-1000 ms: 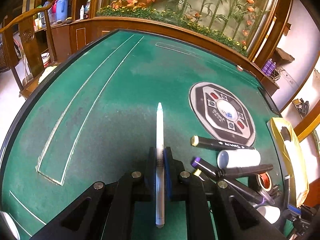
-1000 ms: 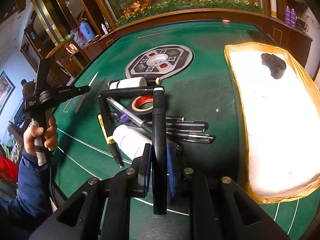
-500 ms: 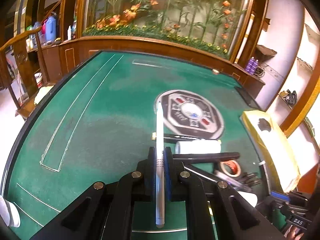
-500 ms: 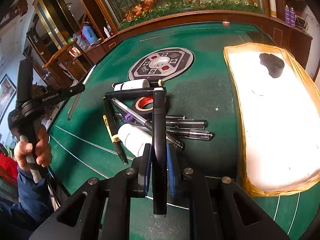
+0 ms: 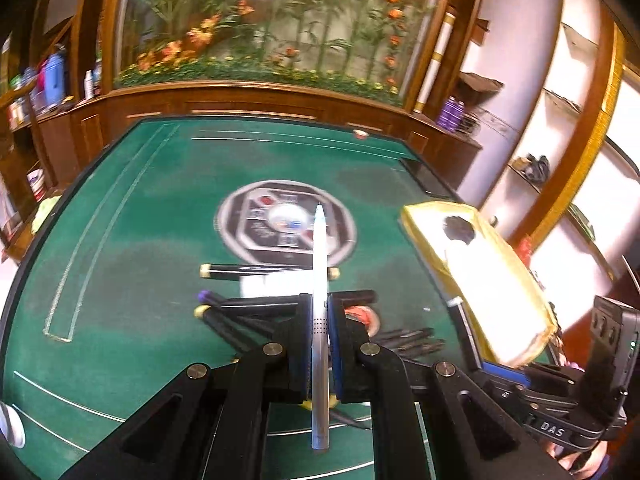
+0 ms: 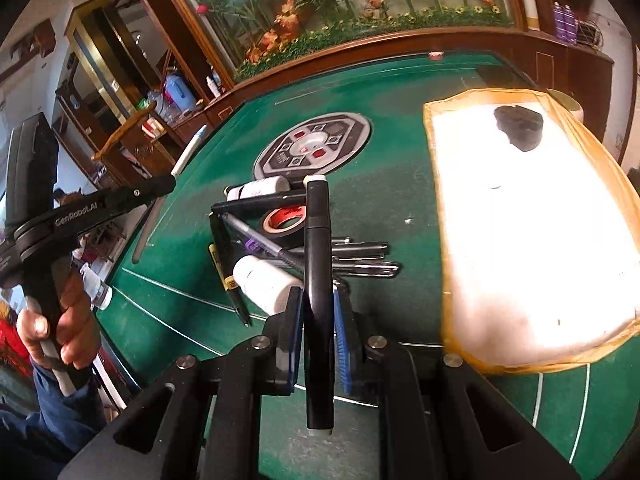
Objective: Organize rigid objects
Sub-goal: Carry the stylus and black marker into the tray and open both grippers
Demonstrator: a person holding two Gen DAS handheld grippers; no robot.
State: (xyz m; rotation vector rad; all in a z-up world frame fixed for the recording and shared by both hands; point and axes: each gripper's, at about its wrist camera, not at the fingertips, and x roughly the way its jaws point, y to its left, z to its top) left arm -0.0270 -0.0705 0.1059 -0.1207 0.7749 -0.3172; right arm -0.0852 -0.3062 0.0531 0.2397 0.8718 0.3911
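Observation:
My left gripper [image 5: 319, 308] is shut on a silver pen [image 5: 319, 264], held above the green table; it also shows from the side in the right wrist view [image 6: 166, 184], with the pen [image 6: 188, 150] sticking out. My right gripper [image 6: 316, 300] is shut on a black marker [image 6: 317, 248] with a white cap, above a heap of pens and markers [image 6: 352, 256]. The heap also holds a red tape roll [image 6: 285, 220] and two white tubes [image 6: 262, 280]. A yellow-edged white tray [image 6: 520, 232] lies to the right with a black object [image 6: 518, 126] in it.
A round grey-and-red disc [image 6: 314, 148] lies on the green table [image 6: 400, 184] beyond the heap. A small white bottle [image 6: 98, 292] stands at the left table edge. Wooden cabinets and a flower display ring the table. The other gripper's body [image 5: 580, 392] shows at lower right.
My left gripper has swung right with the silver pen, now pointing over the disc and heap. My right gripper has lowered slightly toward the heap, still holding the marker.

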